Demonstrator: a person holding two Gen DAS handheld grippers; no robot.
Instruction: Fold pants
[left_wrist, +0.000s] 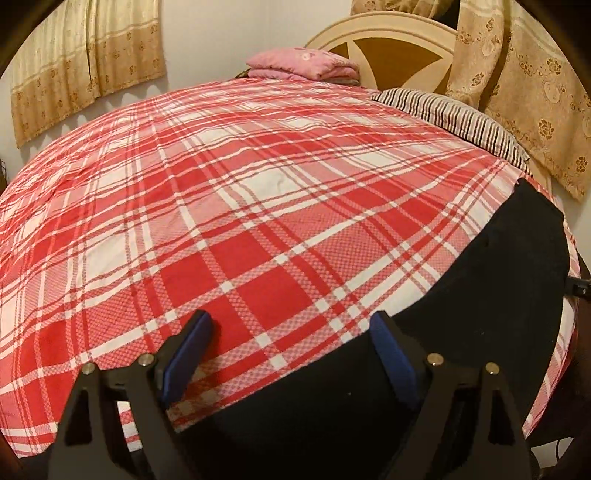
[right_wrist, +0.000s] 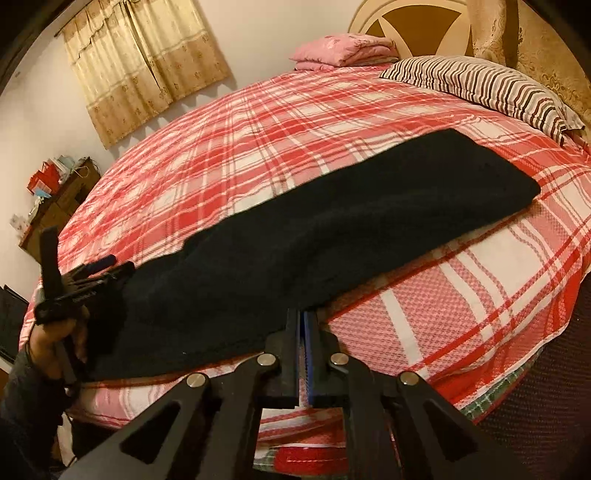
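Note:
Black pants (right_wrist: 332, 229) lie folded lengthwise in a long band across the red plaid bed, from near left to far right. In the left wrist view the pants (left_wrist: 461, 314) fill the lower right. My left gripper (left_wrist: 291, 325) is open, its jaws wide apart over the pants' near-left end, with the right finger over the cloth and the left over the bedspread. It also shows in the right wrist view (right_wrist: 99, 269), held in a hand. My right gripper (right_wrist: 303, 317) is shut at the pants' near edge; whether it pinches cloth is hidden.
The bed (left_wrist: 221, 221) has a red and white plaid cover. A striped pillow (right_wrist: 480, 85) and a folded pink blanket (right_wrist: 343, 48) lie at the headboard (left_wrist: 388, 48). A wooden cabinet (right_wrist: 55, 206) stands at the left wall under curtains (right_wrist: 147, 62).

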